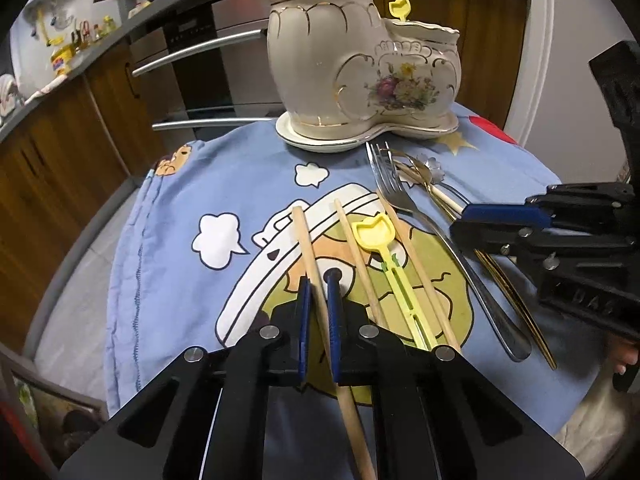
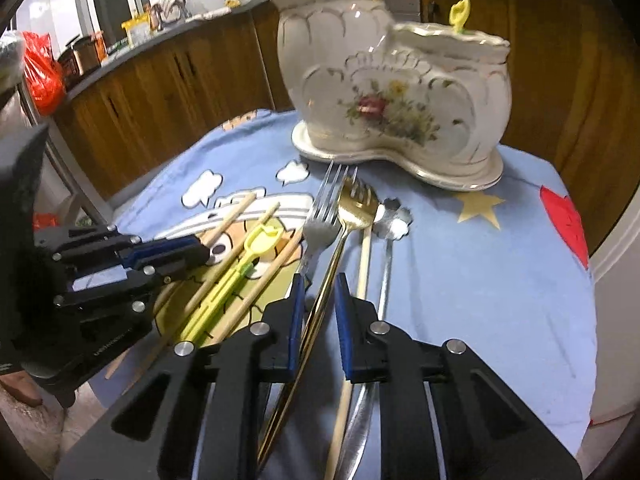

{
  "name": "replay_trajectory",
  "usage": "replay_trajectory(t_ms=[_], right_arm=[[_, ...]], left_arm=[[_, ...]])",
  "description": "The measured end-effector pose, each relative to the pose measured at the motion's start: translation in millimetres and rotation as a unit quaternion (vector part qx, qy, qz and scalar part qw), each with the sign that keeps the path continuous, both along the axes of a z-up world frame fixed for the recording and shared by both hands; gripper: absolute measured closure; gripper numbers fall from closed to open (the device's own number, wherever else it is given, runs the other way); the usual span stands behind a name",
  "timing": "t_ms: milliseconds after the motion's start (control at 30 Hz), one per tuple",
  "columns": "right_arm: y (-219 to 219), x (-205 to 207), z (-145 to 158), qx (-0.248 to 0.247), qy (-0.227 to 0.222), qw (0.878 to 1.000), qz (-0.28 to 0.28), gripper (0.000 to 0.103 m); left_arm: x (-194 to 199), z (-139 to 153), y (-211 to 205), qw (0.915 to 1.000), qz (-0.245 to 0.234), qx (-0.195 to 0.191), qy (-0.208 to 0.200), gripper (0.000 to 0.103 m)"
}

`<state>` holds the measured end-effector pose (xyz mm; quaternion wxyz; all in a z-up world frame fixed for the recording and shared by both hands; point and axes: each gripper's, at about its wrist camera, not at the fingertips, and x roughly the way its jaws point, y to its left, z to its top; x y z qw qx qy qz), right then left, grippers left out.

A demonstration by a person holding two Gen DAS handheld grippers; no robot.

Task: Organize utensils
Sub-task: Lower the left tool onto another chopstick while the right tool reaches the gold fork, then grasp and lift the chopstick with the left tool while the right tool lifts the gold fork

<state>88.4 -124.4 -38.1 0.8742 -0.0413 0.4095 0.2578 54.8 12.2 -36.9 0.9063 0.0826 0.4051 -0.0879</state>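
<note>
A white floral ceramic holder stands at the table's far side, with a yellow pick in its low compartment. My left gripper is closed on a wooden chopstick that lies on the cloth. Two more chopsticks and a yellow-green utensil lie to its right. My right gripper straddles a gold fork, its jaws a little apart from the handle. A silver fork, a cream-handled utensil and a flower-shaped spoon lie beside it.
A blue cartoon tablecloth covers the round table. Brown cabinets and an oven stand behind it. The right gripper's body is at the right of the left wrist view.
</note>
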Motion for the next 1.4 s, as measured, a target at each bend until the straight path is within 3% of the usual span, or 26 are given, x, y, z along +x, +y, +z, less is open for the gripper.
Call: replay_trajectory(t_ms=[267,533,800,1133,1400], right_arm=[[10,5,-6,-0.034,-0.017,0.999,-0.002,0.09],[-7,6,-3,0.015,-0.003,1.0,-0.011,0.097],[-23,-3,15,0.051,-0.028,0.998,-0.011,0.097],[-40,-28,52,0.111,-0.112,0.987,-0.003,0.097],[-51,-43,70,0.13,-0.196,0.972,-0.025,0.097]], left_arm=[[1,-1,-3,0.9999,0.003,0.003,-0.01,0.094],[-1,-1,4,0.9997,0.005,-0.018,-0.017,0.096],[0,2,13,0.9986,0.016,-0.043,-0.026,0.097],[-11,31,33,0.9867,0.029,-0.12,-0.106,0.097],[-17,40,32,0.9807,0.022,-0.133,-0.141,0.097]])
